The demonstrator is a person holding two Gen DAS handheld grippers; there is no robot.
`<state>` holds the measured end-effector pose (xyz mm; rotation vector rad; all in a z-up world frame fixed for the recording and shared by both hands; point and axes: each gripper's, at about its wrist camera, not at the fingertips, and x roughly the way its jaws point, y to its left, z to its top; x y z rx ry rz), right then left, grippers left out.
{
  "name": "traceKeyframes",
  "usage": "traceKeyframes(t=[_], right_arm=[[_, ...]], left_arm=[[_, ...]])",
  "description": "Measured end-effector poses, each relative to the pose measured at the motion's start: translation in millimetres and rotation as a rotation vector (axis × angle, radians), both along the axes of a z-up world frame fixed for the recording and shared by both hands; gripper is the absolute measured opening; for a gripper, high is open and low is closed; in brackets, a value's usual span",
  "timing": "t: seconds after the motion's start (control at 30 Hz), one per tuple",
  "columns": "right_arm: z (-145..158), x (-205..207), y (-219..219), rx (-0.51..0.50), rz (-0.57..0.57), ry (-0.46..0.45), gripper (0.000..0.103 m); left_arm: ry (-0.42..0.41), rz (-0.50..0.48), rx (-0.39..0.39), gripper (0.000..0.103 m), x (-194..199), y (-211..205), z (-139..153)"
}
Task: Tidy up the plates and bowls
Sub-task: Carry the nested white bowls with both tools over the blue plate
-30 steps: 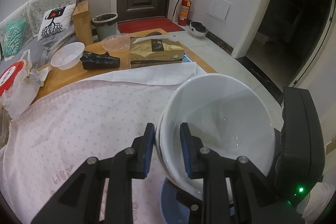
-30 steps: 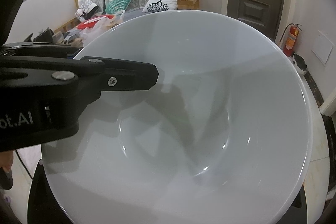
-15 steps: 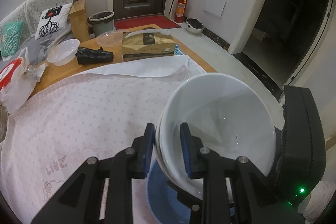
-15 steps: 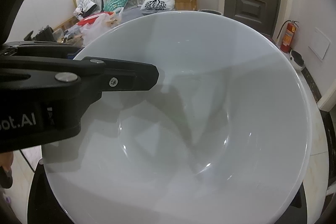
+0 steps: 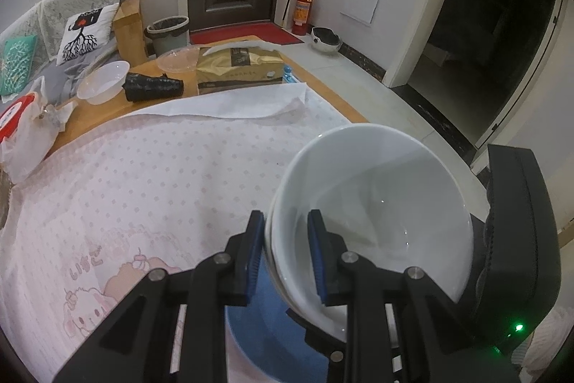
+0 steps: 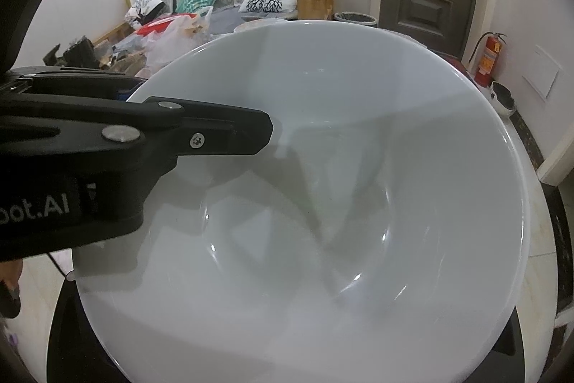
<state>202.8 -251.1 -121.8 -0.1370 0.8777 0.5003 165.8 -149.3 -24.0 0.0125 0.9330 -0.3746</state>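
My left gripper [image 5: 287, 253] is shut on the near rim of a stack of white bowls [image 5: 373, 207], held tilted above a blue plate [image 5: 272, 336] on the pink dotted cloth. The same white bowls [image 6: 323, 203] fill the right wrist view, with the left gripper's finger [image 6: 215, 135] reaching in over the rim from the left. The right gripper's body [image 5: 516, 239] sits at the far side of the bowls; its fingers are hidden by the bowls in both views.
The table [image 5: 89, 117] carries a small white bowl [image 5: 104, 81], a black pouch [image 5: 154, 87], a clear pink dish [image 5: 177, 58], a gold tissue box [image 5: 236, 69] and a plastic bag [image 5: 25, 128]. A sofa with cushions [image 5: 82, 31] stands behind.
The bowls and both grippers have drawn back toward me and risen; more of the pink cloth and the blue plate show beneath. The grip is unchanged.
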Motion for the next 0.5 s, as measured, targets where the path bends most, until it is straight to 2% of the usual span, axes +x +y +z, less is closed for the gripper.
traceKeyframes(t=[0.5], right_arm=[[-20.8, -6.8, -4.7, -0.039, 0.007, 0.047, 0.101]], left_arm=[[0.05, -0.005, -0.021, 0.021, -4.3, -3.1, -27.3]])
